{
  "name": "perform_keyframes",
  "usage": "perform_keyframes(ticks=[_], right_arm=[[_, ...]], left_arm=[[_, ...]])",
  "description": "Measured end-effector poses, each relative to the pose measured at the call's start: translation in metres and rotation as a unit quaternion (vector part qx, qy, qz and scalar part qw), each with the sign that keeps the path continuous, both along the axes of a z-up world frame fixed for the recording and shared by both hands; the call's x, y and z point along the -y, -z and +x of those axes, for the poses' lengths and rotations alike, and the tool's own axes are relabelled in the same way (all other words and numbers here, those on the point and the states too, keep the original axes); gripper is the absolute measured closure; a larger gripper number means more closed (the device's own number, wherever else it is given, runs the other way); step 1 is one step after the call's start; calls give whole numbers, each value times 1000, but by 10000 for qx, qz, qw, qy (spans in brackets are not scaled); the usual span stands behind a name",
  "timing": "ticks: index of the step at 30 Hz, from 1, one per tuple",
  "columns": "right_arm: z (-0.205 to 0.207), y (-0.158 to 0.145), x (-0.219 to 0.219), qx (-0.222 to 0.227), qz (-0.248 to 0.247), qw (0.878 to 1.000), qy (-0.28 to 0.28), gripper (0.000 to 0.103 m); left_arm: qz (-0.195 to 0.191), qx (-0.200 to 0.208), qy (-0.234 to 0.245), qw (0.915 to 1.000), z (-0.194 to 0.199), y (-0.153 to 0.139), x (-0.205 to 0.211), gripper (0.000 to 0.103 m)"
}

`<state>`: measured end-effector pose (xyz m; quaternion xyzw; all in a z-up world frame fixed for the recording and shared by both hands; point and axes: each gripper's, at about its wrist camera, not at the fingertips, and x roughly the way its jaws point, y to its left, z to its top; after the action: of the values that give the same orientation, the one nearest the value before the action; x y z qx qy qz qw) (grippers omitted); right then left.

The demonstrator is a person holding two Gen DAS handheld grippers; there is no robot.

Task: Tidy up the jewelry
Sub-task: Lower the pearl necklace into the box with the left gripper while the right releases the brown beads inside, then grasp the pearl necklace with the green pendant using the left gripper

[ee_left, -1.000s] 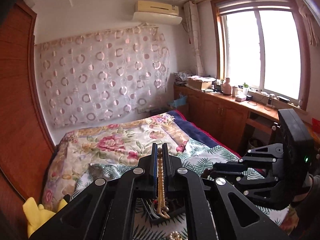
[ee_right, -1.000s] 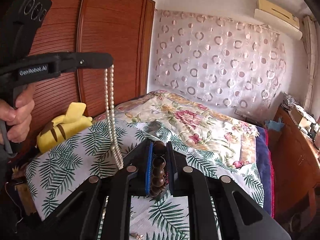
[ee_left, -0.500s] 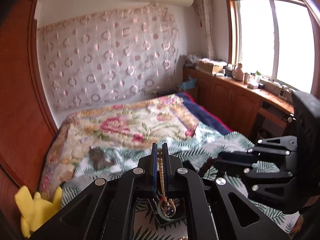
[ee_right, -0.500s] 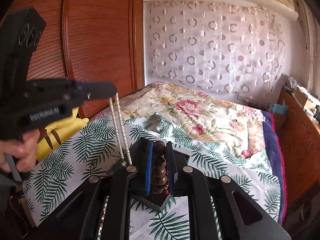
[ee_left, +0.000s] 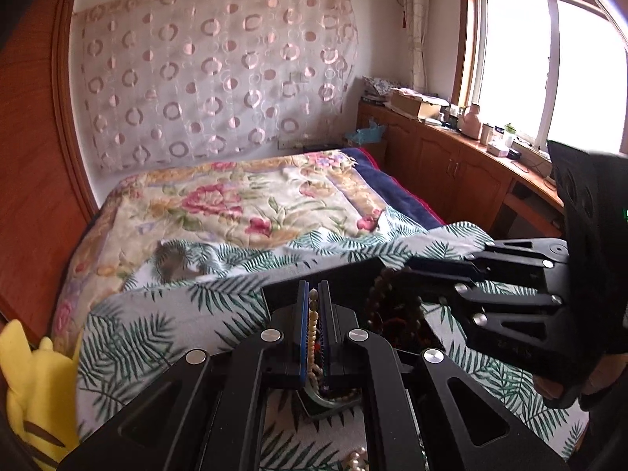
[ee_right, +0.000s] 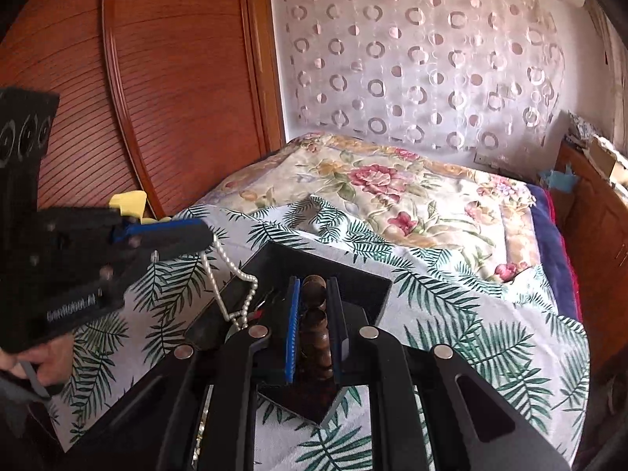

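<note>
My left gripper [ee_left: 313, 294] is shut on a white pearl necklace [ee_left: 312, 329]; the necklace hangs down into a black jewelry box [ee_left: 325, 278] on the bed. In the right wrist view the left gripper [ee_right: 208, 235] shows at left with the pearl necklace [ee_right: 231, 271] draped over the black jewelry box [ee_right: 365, 286] edge. My right gripper [ee_right: 314, 282] is shut on a dark brown bead bracelet [ee_right: 314, 329], held over the box. In the left wrist view the right gripper [ee_left: 408, 271] reaches in from the right with the brown beads [ee_left: 382, 294] hanging.
The box sits on a palm-leaf cloth [ee_right: 451, 314] over a floral bedspread [ee_left: 235, 204]. A yellow plush toy [ee_left: 31, 400] lies at the left. Loose pearls [ee_left: 355, 461] lie near the front. A wooden wardrobe [ee_right: 165, 98] stands left, cabinets [ee_left: 451, 168] under the window right.
Both grippers have lowered toward the black box. The pearl necklace, hanging free before, now drapes onto the box edge, and the brown beads hang over the box.
</note>
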<state>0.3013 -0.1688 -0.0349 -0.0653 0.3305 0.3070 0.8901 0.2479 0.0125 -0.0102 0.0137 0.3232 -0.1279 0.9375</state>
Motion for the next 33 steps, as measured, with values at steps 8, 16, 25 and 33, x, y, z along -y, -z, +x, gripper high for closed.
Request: perform_keyframes(ticks=[8,16,25,33], right_arm=[[1,7,-2,-88,57,9999,-38,88],[-2,4,-2,-125,132,9998,-78,84],[-41,2,23,-23,214,9997,-95,81],[-95,19,41,-95,131,9999,-36,77]], left_arm=[[-46,-106,115,9999,-5,11,6,99],[-47,-123,118,9998,-7,14,9,99],[-30,-63,146,9999,-37,22,2,80],[-140,-216,189,9995,-85,45,-13,70]])
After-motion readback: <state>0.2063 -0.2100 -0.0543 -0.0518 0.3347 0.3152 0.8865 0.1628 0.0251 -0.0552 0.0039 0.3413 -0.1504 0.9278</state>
